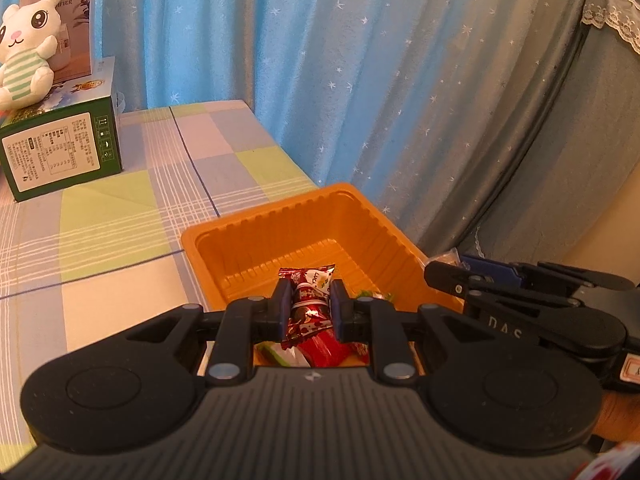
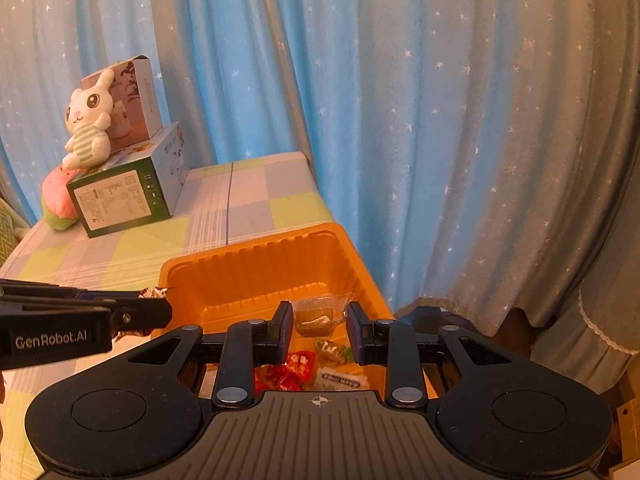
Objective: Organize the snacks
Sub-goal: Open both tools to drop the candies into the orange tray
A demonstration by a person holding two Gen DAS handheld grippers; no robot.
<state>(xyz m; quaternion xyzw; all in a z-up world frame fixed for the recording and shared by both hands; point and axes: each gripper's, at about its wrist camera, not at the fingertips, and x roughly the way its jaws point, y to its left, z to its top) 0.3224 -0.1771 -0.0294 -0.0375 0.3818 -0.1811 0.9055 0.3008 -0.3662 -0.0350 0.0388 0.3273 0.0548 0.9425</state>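
A: What has the left gripper (image 1: 309, 307) got?

B: It is clenched on a red candy wrapper (image 1: 307, 300), held upright between its pads above the near end of the orange plastic tray (image 1: 280, 216).

A: And the right gripper (image 2: 319, 322)?

B: A clear packet with a dark snack (image 2: 318, 316) sits between its fingers, also over the tray. The left finger touches the packet; at the right finger I cannot tell contact, so I cannot tell whether it grasps.

A: What lies in the tray?

B: Loose snacks at the near end: red wrappers (image 2: 294, 370), a green one (image 2: 334, 350), a white sachet (image 2: 340, 379).

A: Where does the tray stand?

B: On the checked counter (image 1: 120, 248), at its right edge beside the starred blue curtain (image 1: 360, 80). Well apart, at the far left, a plush rabbit (image 2: 89, 120) sits on a green box (image 2: 124, 196).
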